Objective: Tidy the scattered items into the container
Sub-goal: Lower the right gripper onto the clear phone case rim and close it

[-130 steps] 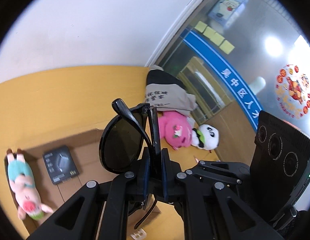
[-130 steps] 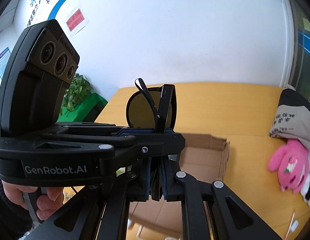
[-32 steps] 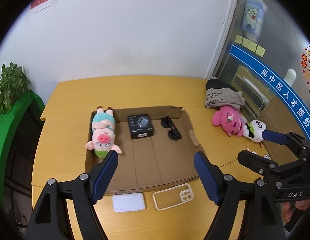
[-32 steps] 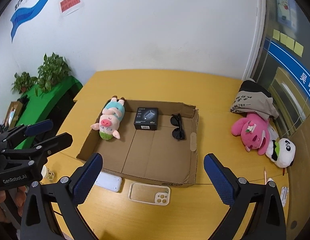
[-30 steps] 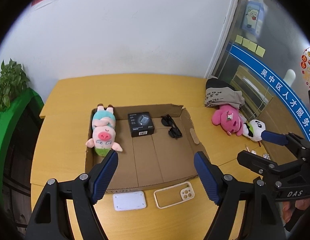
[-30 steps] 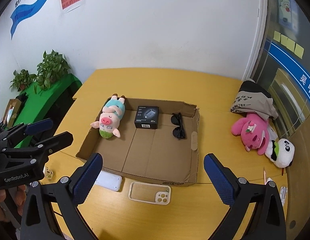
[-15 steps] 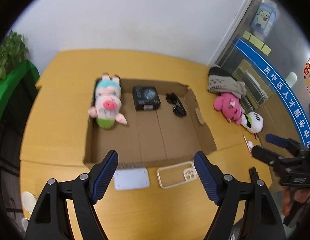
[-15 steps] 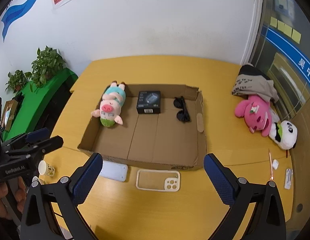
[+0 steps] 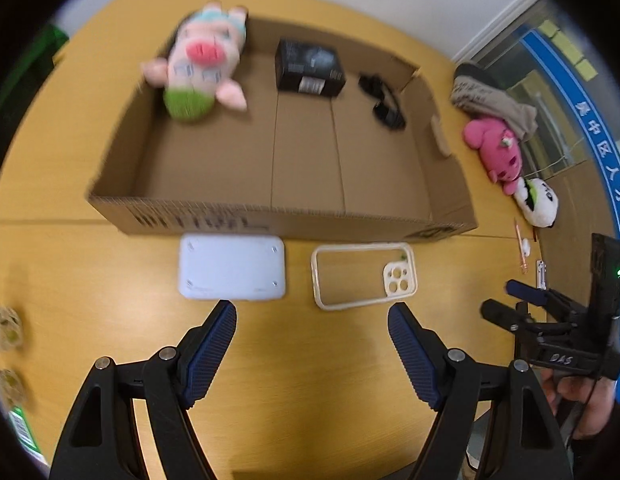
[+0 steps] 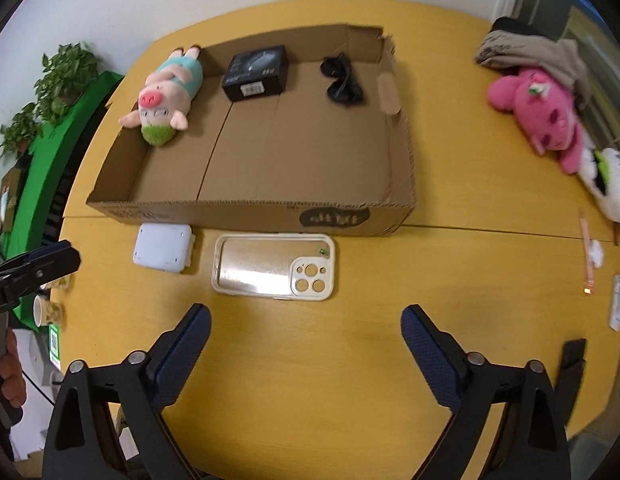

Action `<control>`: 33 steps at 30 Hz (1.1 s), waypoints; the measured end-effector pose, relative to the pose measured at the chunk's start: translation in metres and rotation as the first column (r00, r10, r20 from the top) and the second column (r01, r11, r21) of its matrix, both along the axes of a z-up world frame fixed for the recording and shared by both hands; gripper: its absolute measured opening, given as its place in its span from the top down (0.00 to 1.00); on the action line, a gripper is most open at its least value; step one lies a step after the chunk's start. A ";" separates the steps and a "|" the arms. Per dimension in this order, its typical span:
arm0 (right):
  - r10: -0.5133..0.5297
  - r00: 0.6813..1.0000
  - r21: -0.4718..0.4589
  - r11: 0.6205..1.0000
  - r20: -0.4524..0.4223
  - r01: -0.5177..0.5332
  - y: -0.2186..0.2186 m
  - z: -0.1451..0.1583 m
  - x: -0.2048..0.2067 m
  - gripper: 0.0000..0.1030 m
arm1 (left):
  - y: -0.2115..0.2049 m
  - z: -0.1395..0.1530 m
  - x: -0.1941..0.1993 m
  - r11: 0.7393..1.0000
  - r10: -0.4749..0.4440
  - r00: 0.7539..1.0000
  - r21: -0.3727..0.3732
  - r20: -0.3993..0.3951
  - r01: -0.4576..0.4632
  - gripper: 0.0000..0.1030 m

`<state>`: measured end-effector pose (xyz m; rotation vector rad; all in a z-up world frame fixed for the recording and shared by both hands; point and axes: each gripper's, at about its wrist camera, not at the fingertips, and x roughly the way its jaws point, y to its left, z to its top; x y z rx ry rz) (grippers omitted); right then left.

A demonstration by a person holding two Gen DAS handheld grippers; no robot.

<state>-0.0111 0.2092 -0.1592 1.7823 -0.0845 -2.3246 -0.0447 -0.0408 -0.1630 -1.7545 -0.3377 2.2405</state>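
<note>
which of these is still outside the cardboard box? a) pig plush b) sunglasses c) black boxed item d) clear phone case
d: the clear phone case lies on the table in front of the cardboard box, beside the white device, while the other three lie inside it.

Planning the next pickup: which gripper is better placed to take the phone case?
Right. The right gripper faces the phone case directly, jaws empty and closing; the left gripper sits between it and the white box.
</note>
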 end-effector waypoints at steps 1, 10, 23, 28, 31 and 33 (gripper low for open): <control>0.008 1.000 -0.014 1.000 0.011 -0.007 0.003 -0.014 -0.002 0.09 | 0.004 -0.008 -0.003 1.000 0.001 1.000 -0.004 0.018 -0.001 0.24; 0.008 0.999 -0.054 0.999 0.041 -0.006 0.028 -0.082 -0.022 0.24 | 0.044 -0.071 -0.029 0.998 0.035 0.992 0.054 0.118 -0.041 0.25; 0.073 0.996 -0.140 0.988 0.050 -0.066 0.018 -0.119 -0.048 0.49 | 0.071 -0.121 -0.041 0.999 0.016 0.985 0.028 0.174 -0.022 0.44; 0.057 0.998 -0.170 0.984 0.041 -0.049 0.020 -0.125 -0.050 0.61 | 0.066 -0.124 -0.045 0.998 0.020 0.988 0.049 0.152 -0.027 0.69; 0.055 0.998 -0.150 0.987 0.026 -0.051 0.020 -0.124 -0.050 0.71 | 0.055 -0.127 -0.044 0.995 0.050 0.986 0.071 0.160 -0.063 0.78; 0.048 0.999 -0.130 0.990 0.020 -0.045 0.022 -0.124 -0.049 0.82 | 0.051 -0.129 -0.043 0.996 0.052 0.986 0.060 0.160 -0.062 0.91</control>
